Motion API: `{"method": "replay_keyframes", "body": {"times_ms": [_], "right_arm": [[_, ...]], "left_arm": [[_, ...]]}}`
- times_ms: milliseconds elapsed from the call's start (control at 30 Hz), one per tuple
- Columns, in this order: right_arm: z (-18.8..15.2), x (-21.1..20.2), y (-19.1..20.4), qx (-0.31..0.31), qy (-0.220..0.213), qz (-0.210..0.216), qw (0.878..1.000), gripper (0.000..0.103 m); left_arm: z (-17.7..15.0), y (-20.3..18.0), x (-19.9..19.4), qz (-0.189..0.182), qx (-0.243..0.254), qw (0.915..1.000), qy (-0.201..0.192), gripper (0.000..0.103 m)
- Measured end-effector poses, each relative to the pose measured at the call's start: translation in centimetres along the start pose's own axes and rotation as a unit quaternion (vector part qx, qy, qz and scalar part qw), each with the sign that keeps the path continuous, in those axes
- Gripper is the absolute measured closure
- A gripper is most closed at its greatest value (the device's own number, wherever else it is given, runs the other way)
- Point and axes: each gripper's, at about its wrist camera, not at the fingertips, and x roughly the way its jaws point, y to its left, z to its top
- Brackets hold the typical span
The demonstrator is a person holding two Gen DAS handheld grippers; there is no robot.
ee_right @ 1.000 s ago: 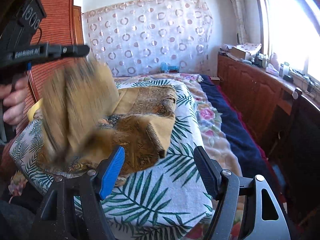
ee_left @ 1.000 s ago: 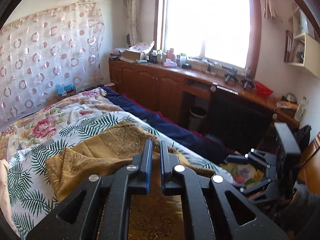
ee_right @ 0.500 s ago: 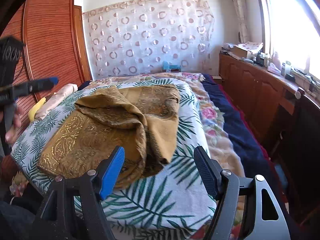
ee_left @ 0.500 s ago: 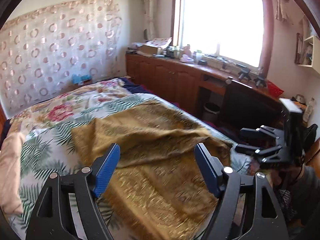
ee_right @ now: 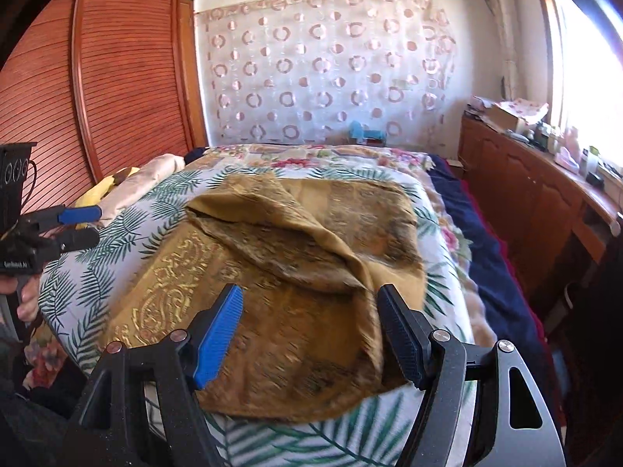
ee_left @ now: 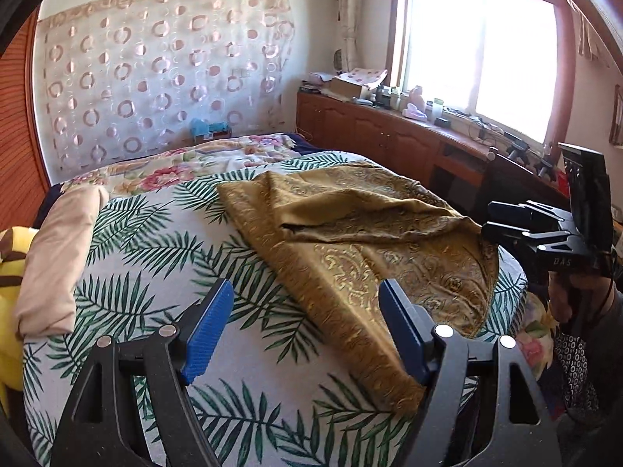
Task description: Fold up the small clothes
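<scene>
A gold patterned cloth lies loosely folded on the palm-leaf bedspread, one layer flopped over the other. My left gripper hovers open over the bedspread at the cloth's near left edge, nothing between its blue pads. In the right wrist view the same cloth spreads across the bed, and my right gripper stands open just above its near corner, empty. My left gripper shows at the far left there, held by a hand. My right gripper appears at the right edge of the left wrist view.
A beige folded cloth and a yellow plush toy lie along the bed's left side. A floral quilt covers the far end. A wooden cabinet run with clutter stands under the window; a slatted wardrobe stands on the left.
My left gripper opened, let go of the lifted cloth flap, and swung down and left off the cloth. The flap dropped onto the cloth. My right gripper edged forward over the near corner.
</scene>
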Motion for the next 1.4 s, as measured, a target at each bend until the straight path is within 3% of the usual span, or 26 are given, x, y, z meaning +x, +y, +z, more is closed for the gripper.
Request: {"method": "replay_keyframes", "body": {"times_ms": [433,833,1033,1267,1333,1400], "right_arm": [[2.3,2.4,1.2,-0.063,0.014,0.027,0.998,0.03],[6.4,8.9,2.2,-0.114,0.075,0.071,0.988,0.03],[7.2,12.3,2.4,-0.143,0.1,0.056,0.983,0.03],[6.6,15.8,1.8,-0.202,0.145,0.023,0.968,0.03],[6.9,15.6,1.4,-0.193,0.141,0.024,0.971,0.037],[7.2,15.6,0.6,-0.179,0.143,0.031,0.973,0.075]], "left_arm": [[-1.3,2.4,0.2,0.012,-0.026,0.9996,0.001,0.025],[-1.6,3.3,0.3,0.02,-0.044,0.9988,0.0,0.025],[-2.0,3.4,0.8,0.019,-0.044,0.9988,0.007,0.025],[-2.3,3.3,1.2,0.012,-0.044,0.9989,0.012,0.025],[-2.4,3.2,1.4,0.01,-0.044,0.9989,0.015,0.025],[-2.4,3.1,1.5,0.008,-0.044,0.9989,0.017,0.025]]}}
